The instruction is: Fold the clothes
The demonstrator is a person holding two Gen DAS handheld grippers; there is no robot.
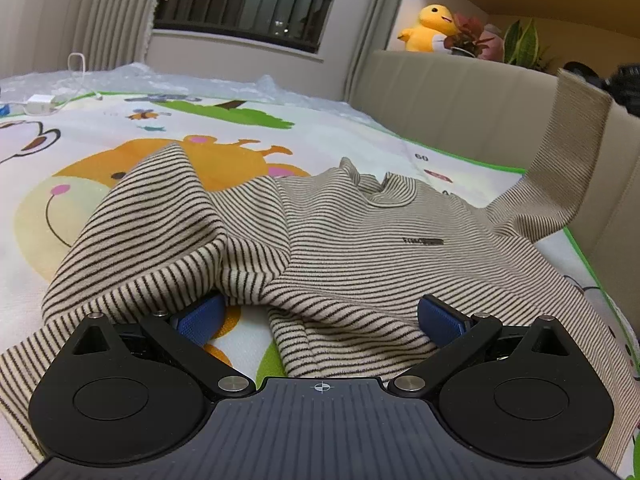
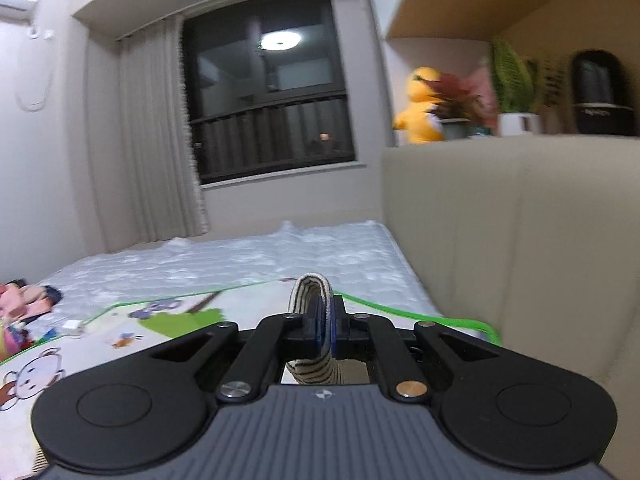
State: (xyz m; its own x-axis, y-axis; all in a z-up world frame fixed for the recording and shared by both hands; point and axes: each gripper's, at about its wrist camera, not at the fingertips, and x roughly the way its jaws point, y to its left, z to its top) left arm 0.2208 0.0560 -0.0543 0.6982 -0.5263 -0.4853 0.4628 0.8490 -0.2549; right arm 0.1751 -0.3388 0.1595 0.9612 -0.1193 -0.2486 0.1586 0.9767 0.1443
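A beige shirt with dark stripes (image 1: 360, 240) lies chest-up on a cartoon play mat (image 1: 80, 208). Its left side is folded over in a bunch. My left gripper (image 1: 320, 316) is open low at the shirt's hem, and its blue pads (image 1: 204, 316) stand wide apart with rumpled hem fabric between them. The shirt's right sleeve (image 1: 568, 160) is lifted up and to the right. In the right wrist view my right gripper (image 2: 326, 316) is shut on the sleeve's cuff (image 2: 310, 292), held above the mat near the padded wall. The cuff loops over the fingertips.
A beige padded wall (image 1: 460, 100) runs along the mat's right side. On the ledge above it stand a yellow plush toy (image 1: 428, 28) and potted plants (image 1: 520, 44). A white charger with its cable (image 1: 38, 104) lies at the far left, and crinkled plastic sheeting (image 2: 260, 256) lies beyond the mat.
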